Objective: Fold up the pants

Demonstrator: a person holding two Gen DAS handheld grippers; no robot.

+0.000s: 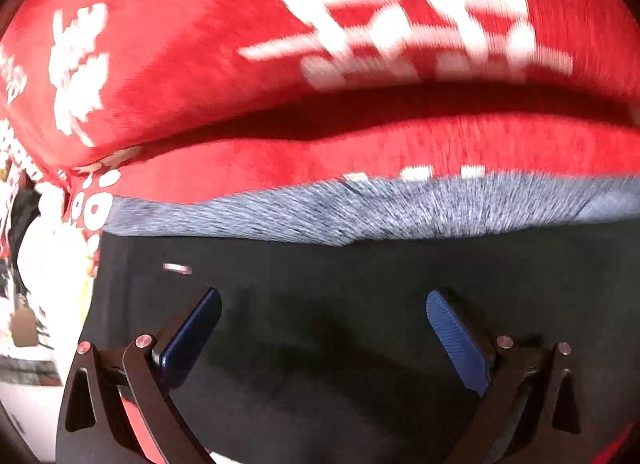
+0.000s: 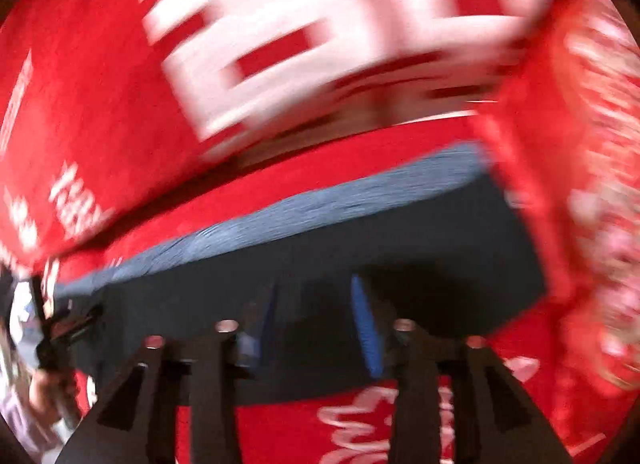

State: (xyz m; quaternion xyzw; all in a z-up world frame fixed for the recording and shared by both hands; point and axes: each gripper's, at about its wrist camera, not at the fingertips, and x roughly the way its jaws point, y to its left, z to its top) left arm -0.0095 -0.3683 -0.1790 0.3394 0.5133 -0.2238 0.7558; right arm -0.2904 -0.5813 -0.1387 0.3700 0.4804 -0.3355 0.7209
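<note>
The black pants (image 1: 340,304) lie flat on a red cloth with white print (image 1: 200,64), and a grey heathered waistband (image 1: 320,212) runs along their far edge. My left gripper (image 1: 322,300) hangs just above the black fabric with its blue pads (image 1: 456,336) wide apart and nothing between them. In the right wrist view the pants (image 2: 360,248) and the grey band (image 2: 320,200) are blurred. My right gripper (image 2: 316,304) is over the black fabric with a moderate gap between its blue pads (image 2: 366,328), and nothing shows clamped between them.
The red printed cloth (image 2: 120,104) covers the surface all around the pants and rises in a fold at the right (image 2: 580,184). The left hand-held gripper and a hand (image 2: 52,344) show at the far left of the right wrist view. Bright room clutter (image 1: 40,264) lies beyond the left edge.
</note>
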